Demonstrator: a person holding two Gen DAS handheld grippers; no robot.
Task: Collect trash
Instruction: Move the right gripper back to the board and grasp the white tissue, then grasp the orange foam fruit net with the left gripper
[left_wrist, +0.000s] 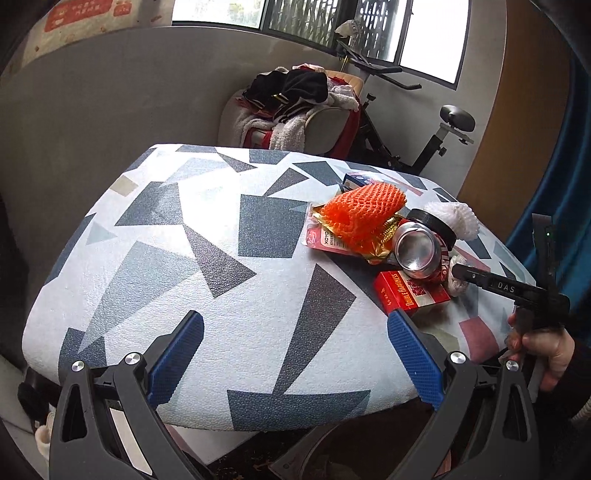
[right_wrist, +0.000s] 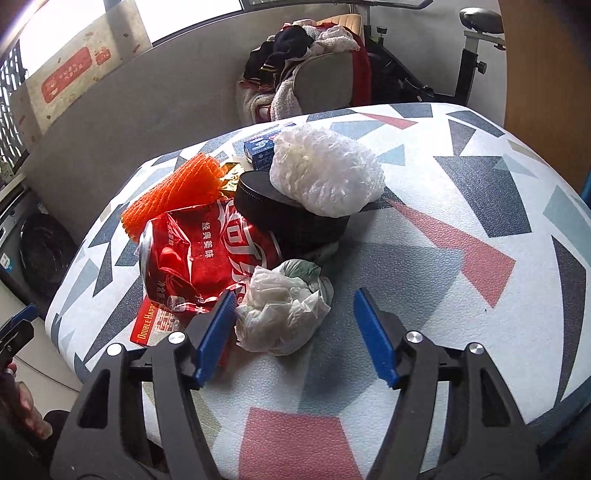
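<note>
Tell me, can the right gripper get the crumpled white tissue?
Probably yes. The right gripper is open and empty, and the crumpled white tissue lies just ahead between its fingers with nothing on top. The crushed red can sits close beside it.

A heap of trash is gathered on one side of the tabletop. An orange foam fruit net (right_wrist: 173, 192) is laid over crumpled gold foil (left_wrist: 384, 251). A crushed red drink can (right_wrist: 199, 258) is tipped on its side, its silver end (left_wrist: 417, 254) exposed, above a red cigarette pack (left_wrist: 410, 295). A black round lidded jar (right_wrist: 288, 218) is topped by a white foam net (right_wrist: 325, 177). A crumpled white tissue wad (right_wrist: 284, 310) lies nearest, a small blue carton (right_wrist: 258, 147) farthest.
</note>
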